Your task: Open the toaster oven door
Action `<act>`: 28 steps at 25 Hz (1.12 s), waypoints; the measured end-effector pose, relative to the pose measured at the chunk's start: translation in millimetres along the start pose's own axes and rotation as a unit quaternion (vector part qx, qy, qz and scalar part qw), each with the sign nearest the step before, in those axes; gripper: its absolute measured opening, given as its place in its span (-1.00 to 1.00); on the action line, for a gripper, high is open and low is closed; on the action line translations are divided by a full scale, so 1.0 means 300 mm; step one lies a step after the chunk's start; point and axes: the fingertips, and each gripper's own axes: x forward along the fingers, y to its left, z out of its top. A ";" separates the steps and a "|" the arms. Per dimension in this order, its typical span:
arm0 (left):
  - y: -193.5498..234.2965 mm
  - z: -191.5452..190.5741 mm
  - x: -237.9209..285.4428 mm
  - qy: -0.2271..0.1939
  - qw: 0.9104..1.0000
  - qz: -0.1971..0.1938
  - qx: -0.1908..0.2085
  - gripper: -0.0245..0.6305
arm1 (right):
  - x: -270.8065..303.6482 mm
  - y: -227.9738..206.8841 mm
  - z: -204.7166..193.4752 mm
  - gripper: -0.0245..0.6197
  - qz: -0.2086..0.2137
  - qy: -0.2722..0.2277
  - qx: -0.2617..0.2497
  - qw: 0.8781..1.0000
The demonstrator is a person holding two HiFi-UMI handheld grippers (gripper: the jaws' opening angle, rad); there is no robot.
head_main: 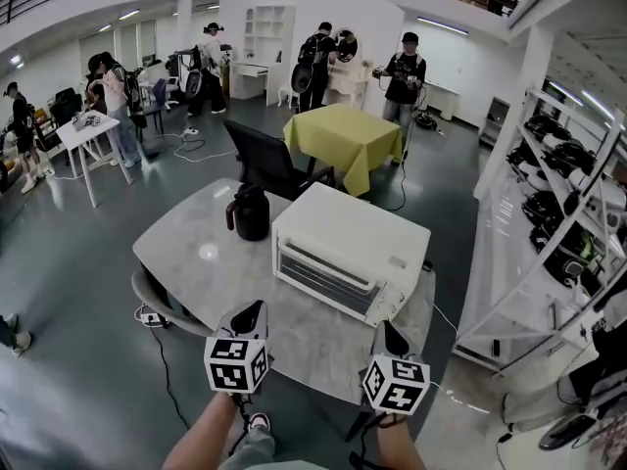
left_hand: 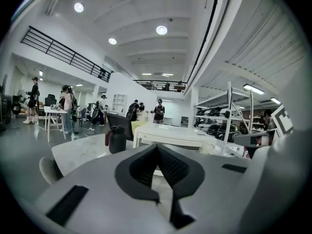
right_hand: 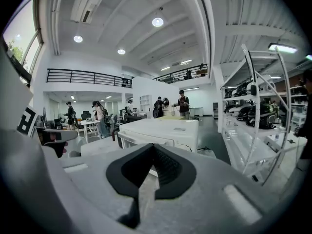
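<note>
My left tongs [head_main: 248, 313] and right tongs [head_main: 392, 337], both pressed together and empty, hover near the toaster oven [head_main: 353, 233] (door [head_main: 323, 278] shut) on the surface [head_main: 196, 253]; tugging hard could drag it off.

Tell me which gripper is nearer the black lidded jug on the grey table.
Left. The left gripper is at the grey table's near edge, in line with the black lidded jug; the right gripper is farther right, before the white toaster oven's right end.

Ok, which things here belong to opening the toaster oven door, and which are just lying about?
For the job: toaster oven, its door, left gripper, right gripper.
Just lying about: dark jug, black chair, yellow-clothed table.
</note>
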 end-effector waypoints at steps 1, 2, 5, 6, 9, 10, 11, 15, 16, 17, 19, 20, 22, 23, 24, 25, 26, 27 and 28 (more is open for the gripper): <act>0.030 0.020 0.028 0.002 1.000 -0.007 0.003 -0.92 | 0.025 0.017 0.015 -0.91 -0.007 0.000 0.004 1.000; 0.059 0.039 0.057 0.004 1.000 -0.013 0.005 -0.91 | 0.051 0.032 0.029 -0.91 -0.014 -0.001 0.007 1.000; 0.138 0.090 0.144 0.006 0.999 -0.032 0.009 -0.92 | 0.121 0.069 0.072 -0.91 -0.036 -0.006 0.012 0.999; 0.159 0.106 0.172 0.006 0.999 -0.039 0.011 -0.92 | 0.141 0.079 0.086 -0.91 -0.044 -0.008 0.014 0.999; 0.210 0.145 0.251 0.009 0.998 -0.061 0.018 -0.91 | 0.188 0.102 0.117 -0.91 -0.069 -0.014 0.020 0.997; 0.222 0.154 0.278 0.009 0.997 -0.068 0.019 -0.92 | 0.200 0.105 0.124 -0.91 -0.077 -0.015 0.021 0.997; 0.232 0.163 0.306 0.010 0.997 -0.075 0.019 -0.92 | 0.211 0.105 0.129 -0.91 -0.084 -0.015 0.021 0.996; 0.260 0.169 0.409 0.014 0.995 -0.094 0.009 -0.92 | 0.252 0.100 0.132 -0.91 -0.112 -0.008 0.017 0.994; 0.264 0.165 0.429 0.016 0.995 -0.097 0.008 -0.92 | 0.258 0.097 0.133 -0.91 -0.118 -0.006 0.016 0.993; 0.268 0.162 0.447 0.019 0.995 -0.100 0.007 -0.92 | 0.265 0.096 0.135 -0.91 -0.123 -0.005 0.015 0.992; 0.281 0.149 0.481 0.028 0.994 -0.101 0.004 -0.92 | 0.282 0.096 0.134 -0.91 -0.131 -0.001 0.014 0.991; 0.287 0.141 0.493 0.033 0.994 -0.102 0.003 -0.91 | 0.291 0.099 0.132 -0.91 -0.133 0.001 0.015 0.991; 0.293 0.124 0.507 0.044 0.993 -0.108 0.003 -0.92 | 0.303 0.099 0.128 -0.91 -0.140 0.006 0.016 0.990; 0.290 0.116 0.510 0.047 0.992 -0.114 0.006 -0.92 | 0.306 0.096 0.125 -0.91 -0.143 0.008 0.018 0.989; 0.287 0.109 0.513 0.050 0.992 -0.119 0.008 -0.91 | 0.309 0.092 0.121 -0.91 -0.146 0.009 0.021 0.989; 0.284 0.105 0.518 0.051 0.991 -0.124 0.010 -0.91 | 0.312 0.089 0.120 -0.91 -0.148 0.009 0.023 0.989; 0.283 0.103 0.525 0.053 0.991 -0.126 0.009 -0.91 | 0.314 0.086 0.120 -0.91 -0.150 0.009 0.024 0.988; 0.281 0.101 0.533 0.056 0.990 -0.127 0.008 -0.91 | 0.315 0.081 0.119 -0.91 -0.151 0.009 0.024 0.988; 0.277 0.098 0.540 0.059 0.990 -0.127 0.007 -0.91 | 0.315 0.075 0.117 -0.91 -0.153 0.011 0.023 0.988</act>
